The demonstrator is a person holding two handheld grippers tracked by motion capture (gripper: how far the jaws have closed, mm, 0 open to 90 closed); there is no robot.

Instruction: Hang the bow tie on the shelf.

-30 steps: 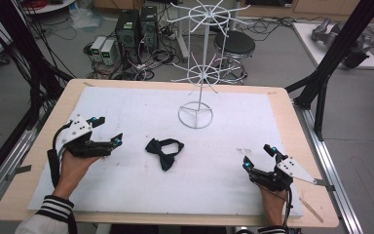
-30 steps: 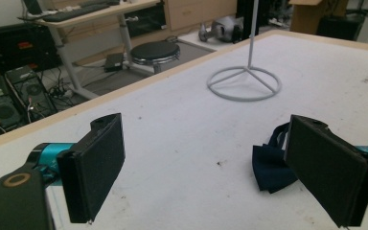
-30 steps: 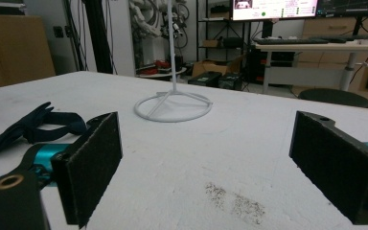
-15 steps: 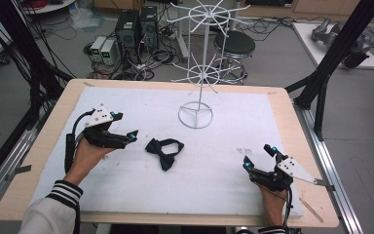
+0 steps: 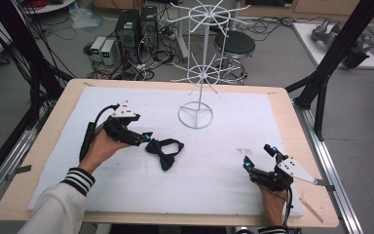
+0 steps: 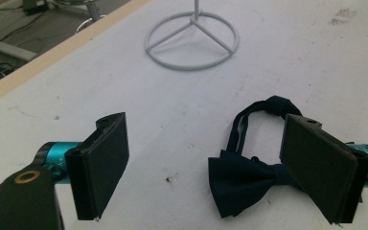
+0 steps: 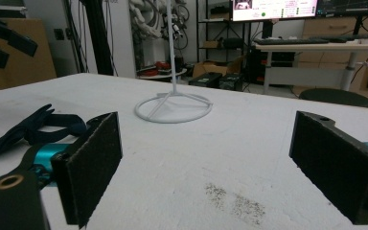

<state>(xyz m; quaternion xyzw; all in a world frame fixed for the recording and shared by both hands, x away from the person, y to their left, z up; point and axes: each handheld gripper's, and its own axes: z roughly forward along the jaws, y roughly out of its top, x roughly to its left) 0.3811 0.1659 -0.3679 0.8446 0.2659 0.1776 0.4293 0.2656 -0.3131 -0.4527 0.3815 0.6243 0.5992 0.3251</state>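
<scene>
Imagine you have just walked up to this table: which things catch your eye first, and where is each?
The dark bow tie lies near the middle of the white mat, with the left gripper right beside it, jaws open. Behind it, a tall white wire rack stands on a ring base toward the far edge. The right gripper rests open near the front right corner.

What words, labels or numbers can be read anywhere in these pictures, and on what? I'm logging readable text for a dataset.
No text can be read.
Wall-mounted monitor, right gripper view: coloured bars and rows, too small and blurred to read.
Black computer towers on the floor, high view: no readable label.
Dark navy fabric bow tie, white wire display stand, both grippers: no lettering seen.
</scene>
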